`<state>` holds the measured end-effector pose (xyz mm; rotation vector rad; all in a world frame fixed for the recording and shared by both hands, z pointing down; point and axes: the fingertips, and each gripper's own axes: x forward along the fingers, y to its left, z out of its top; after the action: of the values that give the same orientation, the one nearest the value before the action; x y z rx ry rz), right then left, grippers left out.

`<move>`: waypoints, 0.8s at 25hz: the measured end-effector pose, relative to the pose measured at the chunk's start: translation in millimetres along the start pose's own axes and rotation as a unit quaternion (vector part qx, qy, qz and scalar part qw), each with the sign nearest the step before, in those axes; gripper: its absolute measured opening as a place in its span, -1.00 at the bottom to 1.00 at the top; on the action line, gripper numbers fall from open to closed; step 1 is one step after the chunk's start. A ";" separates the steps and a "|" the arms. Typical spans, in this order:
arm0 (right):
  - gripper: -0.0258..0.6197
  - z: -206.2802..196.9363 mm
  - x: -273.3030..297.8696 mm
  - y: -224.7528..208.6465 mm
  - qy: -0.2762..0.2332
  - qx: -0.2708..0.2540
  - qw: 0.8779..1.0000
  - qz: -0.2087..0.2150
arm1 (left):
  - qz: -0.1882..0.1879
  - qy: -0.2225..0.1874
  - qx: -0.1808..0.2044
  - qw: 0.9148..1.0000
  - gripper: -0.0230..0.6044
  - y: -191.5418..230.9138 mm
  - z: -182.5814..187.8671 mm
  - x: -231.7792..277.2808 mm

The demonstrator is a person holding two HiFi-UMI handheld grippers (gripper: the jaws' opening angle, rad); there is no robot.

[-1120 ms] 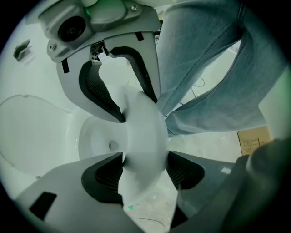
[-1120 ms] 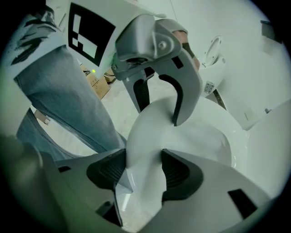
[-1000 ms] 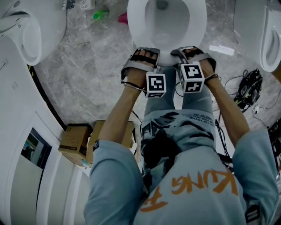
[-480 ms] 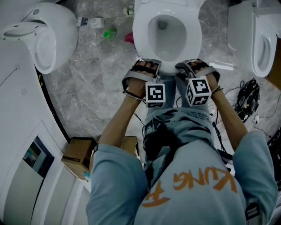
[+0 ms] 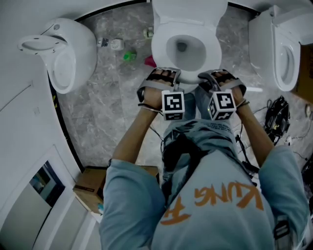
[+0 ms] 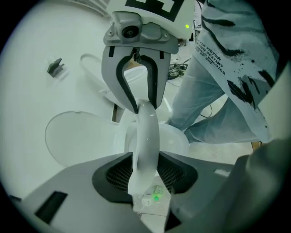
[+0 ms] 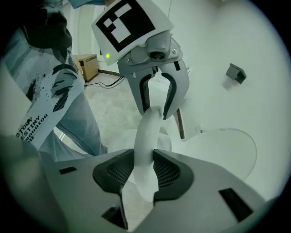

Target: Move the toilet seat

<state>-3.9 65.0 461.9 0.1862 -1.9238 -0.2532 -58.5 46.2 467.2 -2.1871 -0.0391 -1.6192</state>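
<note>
Three white ceramic toilets stand on the grey marbled floor (image 5: 107, 102). The person faces the middle toilet (image 5: 188, 10), with the left-hand toilet (image 5: 63, 53) and the right-hand toilet (image 5: 281, 53) well apart from it.

On the middle one sits the glossy white plastic toilet seat (image 6: 148, 136), an oval ring hinged at the back. Its front arc is held between the two tools and, judging by the floor and bowl visible beneath it in both gripper views, it appears lifted off the rim.

The left gripper (image 6: 145, 170) and the right gripper (image 7: 143, 170) stand side by side at that front arc, one to each side of its middle. Their jaws have just been closing, and the dark ribbed pads (image 7: 170, 170) now press on the ring from both sides, so each tool is clamped on it.

The seat looks like stiff moulded plastic: rigid, fairly light and smooth enough to slide in a loose grip. It can probably only swing on its hinge, so the front edge, farthest from the hinge, seems the best hold, with the two grips moving together to avoid twisting it. A slip would likely let it drop hard onto the ceramic.
</note>
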 end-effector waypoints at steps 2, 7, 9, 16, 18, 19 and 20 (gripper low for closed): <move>-0.53 -1.0 -9.4 -15.2 0.001 0.006 1.000 -0.021 | 0.009 -0.003 -0.007 1.000 -0.41 16.3 2.3 -7.5; -0.54 -2.8 -25.4 -40.0 0.017 0.006 0.999 -0.047 | 0.024 -0.004 -0.001 1.000 -0.41 46.4 6.8 -23.2; -0.55 -4.4 -32.4 -56.2 0.022 0.008 0.997 -0.067 | 0.038 -0.009 -0.005 0.999 -0.42 64.0 8.3 -28.0; -0.59 -10.4 -54.0 -103.3 0.035 0.033 0.990 -0.132 | 0.089 -0.021 -0.023 0.996 -0.49 115.9 12.0 -44.7; -0.60 -12.6 -58.2 -116.6 0.039 0.042 0.988 -0.147 | 0.100 -0.024 -0.032 0.994 -0.52 129.9 12.1 -47.9; -0.60 -13.9 -60.2 -123.4 0.042 0.045 0.986 -0.153 | 0.105 -0.025 -0.037 0.993 -0.53 136.8 12.2 -49.4; -0.61 -15.2 -62.4 -130.6 0.044 0.048 0.985 -0.160 | 0.110 -0.026 -0.041 0.993 -0.55 144.0 12.5 -50.7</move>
<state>33.6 -46.6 376.5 0.5640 -1.8148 -0.3584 -25.4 -69.7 372.7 -2.2064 0.2495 -1.4639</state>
